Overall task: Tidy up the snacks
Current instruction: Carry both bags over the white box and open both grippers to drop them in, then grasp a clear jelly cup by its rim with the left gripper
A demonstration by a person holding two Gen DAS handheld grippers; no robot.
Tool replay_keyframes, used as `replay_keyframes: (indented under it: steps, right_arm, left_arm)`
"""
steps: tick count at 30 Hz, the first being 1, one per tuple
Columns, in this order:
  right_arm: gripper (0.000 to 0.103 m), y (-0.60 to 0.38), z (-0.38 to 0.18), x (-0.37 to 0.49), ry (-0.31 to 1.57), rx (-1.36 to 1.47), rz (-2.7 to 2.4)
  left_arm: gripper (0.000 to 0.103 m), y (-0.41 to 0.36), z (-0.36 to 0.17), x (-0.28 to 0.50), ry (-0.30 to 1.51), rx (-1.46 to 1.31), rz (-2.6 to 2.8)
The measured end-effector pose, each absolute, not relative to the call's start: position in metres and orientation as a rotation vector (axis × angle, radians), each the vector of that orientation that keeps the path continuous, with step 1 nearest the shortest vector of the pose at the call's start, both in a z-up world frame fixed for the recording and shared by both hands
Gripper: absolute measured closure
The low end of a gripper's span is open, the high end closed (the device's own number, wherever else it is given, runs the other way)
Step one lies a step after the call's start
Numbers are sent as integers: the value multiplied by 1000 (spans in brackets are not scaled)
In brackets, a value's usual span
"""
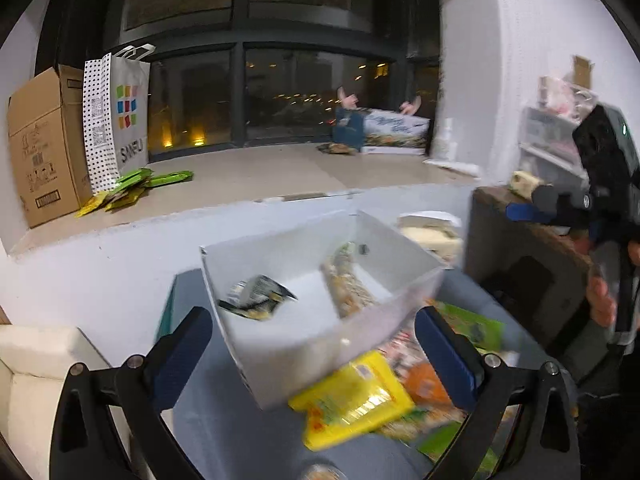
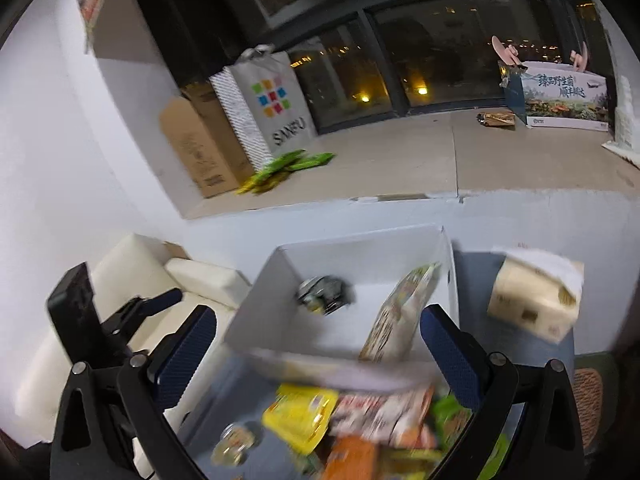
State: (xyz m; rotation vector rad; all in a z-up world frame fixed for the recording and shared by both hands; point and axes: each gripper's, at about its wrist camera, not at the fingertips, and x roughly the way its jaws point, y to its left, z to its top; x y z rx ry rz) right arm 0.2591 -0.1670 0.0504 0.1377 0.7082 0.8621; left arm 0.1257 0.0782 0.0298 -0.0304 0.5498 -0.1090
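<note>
Here the left gripper hangs with its blue-padded fingers spread wide and nothing between them. Just ahead of it, toward 12 o'clock, sits the white box, its near wall lying in the gap between the fingertips. Inside the box, a dark crumpled packet lies at about 10 o'clock from the gripper's midpoint, and a long speckled snack bag leans at roughly 1 o'clock. Below the box, at 5 o'clock and close to the right-hand finger, a yellow snack pack rests on a blurred heap of other wrappers.

The right gripper is likewise spread apart and empty, hovering over the same box's near rim. From it, the dark packet lies at 12 o'clock and the long bag stands tilted at 1 o'clock, just beside the right-hand finger. The yellow pack sits at 6 o'clock, under the gripper. A tissue pack lies off at 3 o'clock, apart from the box. On the far sill at 11 o'clock stand a paper bag and a cardboard carton
</note>
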Motion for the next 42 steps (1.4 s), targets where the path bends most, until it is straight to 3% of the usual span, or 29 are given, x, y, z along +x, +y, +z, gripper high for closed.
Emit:
replay_keyframes:
  steps: [12,30,31,34,42]
  right_arm:
    - [0,-225,13,119,604,144,856]
    - [0,-239,-27,86,691,192,849]
    - [0,-238,-28,85,695,198,856]
    - [0,-237,-30,85,702,199,858]
    - [0,-232,-32,85,712,180,856]
  left_arm:
    - [0,65,-13,32,593,-76,-109]
    - [1,60,-134,100,969,-52,-99]
    - [6,61,-137,103,978,-54,-98]
    - [53,63,-147,106,1018,-79,-110]
    - [54,72,-117,79,864,-132,-94]
